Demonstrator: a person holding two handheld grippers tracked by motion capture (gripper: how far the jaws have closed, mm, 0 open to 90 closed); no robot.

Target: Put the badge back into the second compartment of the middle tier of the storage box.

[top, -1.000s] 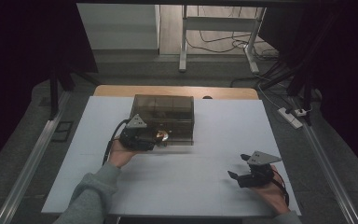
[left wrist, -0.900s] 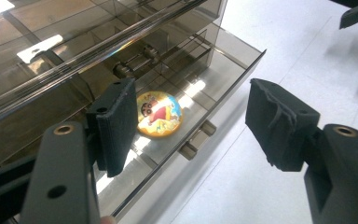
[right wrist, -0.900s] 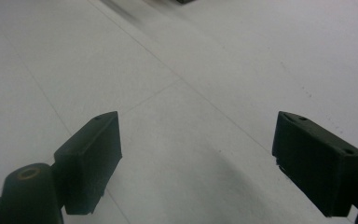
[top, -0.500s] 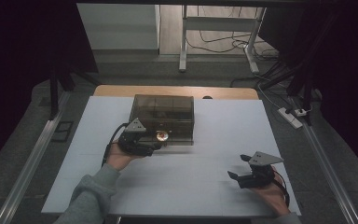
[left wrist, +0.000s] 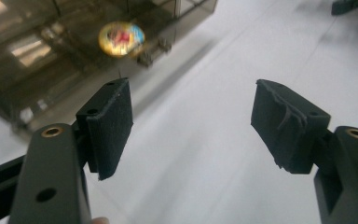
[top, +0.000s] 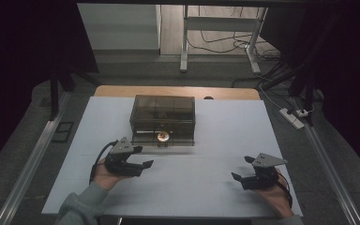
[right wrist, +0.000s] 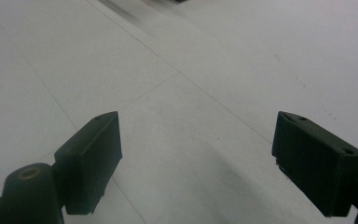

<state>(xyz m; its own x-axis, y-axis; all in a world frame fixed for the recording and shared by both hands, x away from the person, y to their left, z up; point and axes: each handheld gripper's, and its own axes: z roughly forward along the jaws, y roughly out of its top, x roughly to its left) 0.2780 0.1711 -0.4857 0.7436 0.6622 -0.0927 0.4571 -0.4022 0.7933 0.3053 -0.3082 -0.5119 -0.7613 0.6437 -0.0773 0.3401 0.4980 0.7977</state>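
The left gripper [top: 143, 165] hovers just in front of the smoked plastic box [top: 163, 117], off its left front corner and clear of it. Its jaws have just been opening and stand apart, with nothing between the pads [left wrist: 109, 126] but bare white table [top: 206, 187]. The right gripper [top: 241, 177] rests well to the right of the box and nearer the person, jaws spread wide over the table, holding nothing.

The box sits at the middle of the table toward its far edge, lid down, with a small round gold sticker [left wrist: 121, 39] on its front wall beside the latch [left wrist: 154, 51]. It looks like thin, hard, see-through plastic: light, stiff, probably slick against the pads, and apt to skid if pushed from one side. The latch tab or the lid's front lip seems the best hold, with the other gripper steadying a side wall.
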